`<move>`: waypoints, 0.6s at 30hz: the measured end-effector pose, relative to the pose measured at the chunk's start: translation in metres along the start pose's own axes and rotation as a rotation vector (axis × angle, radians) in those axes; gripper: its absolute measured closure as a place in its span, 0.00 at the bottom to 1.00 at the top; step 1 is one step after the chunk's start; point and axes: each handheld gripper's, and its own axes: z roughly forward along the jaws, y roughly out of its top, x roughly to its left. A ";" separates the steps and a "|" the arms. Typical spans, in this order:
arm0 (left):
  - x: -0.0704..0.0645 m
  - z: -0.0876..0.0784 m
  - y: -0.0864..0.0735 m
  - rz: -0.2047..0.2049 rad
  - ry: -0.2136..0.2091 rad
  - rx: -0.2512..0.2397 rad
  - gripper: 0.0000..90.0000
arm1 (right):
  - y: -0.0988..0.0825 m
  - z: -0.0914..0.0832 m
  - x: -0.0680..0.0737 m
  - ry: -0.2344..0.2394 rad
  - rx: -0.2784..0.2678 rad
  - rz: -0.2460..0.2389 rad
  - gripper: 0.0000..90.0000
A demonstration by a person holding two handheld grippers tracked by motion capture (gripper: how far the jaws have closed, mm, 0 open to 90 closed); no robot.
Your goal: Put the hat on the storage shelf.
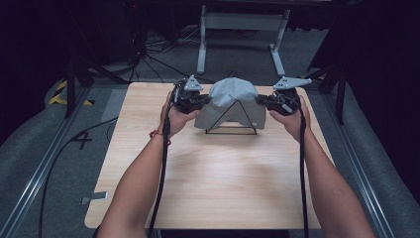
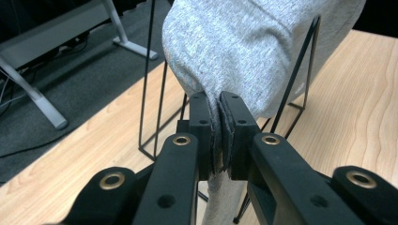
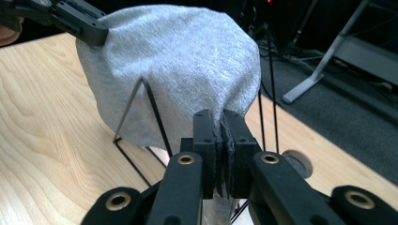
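Note:
A grey knit cloth is draped over a black wire stand at the far middle of the table. My left gripper is shut on the cloth's left edge, and the left gripper view shows the fabric pinched between its jaws, gripper. My right gripper is shut on the cloth's right edge; in the right gripper view the cloth rises ahead of the gripper, with grey fabric squeezed between the pads. The left gripper also bites the cloth's far side there. The stand's wire legs show under the cloth.
The light wooden table has bare room in front of the stand. Beyond its far edge lie grey carpet, cables and a white table frame. Metal rails run along both sides.

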 end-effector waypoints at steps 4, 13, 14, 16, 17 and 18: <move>-0.003 0.006 -0.008 0.009 -0.003 0.011 0.93 | -0.010 0.007 0.000 0.002 0.023 0.013 0.96; -0.007 0.015 -0.025 -0.001 -0.009 0.036 0.91 | -0.028 0.017 0.001 0.008 0.048 0.040 0.97; -0.007 0.016 -0.027 0.008 0.001 0.044 0.91 | -0.029 0.017 0.002 0.008 0.050 0.042 0.97; -0.007 0.015 -0.032 0.020 0.009 0.057 0.89 | -0.033 0.018 0.003 0.010 0.059 0.041 0.97; -0.006 0.013 -0.033 0.026 0.019 0.066 0.89 | -0.035 0.019 0.003 0.008 0.062 0.041 0.96; -0.005 0.010 -0.035 0.026 0.024 0.065 0.88 | -0.036 0.019 0.003 0.004 0.067 0.040 0.96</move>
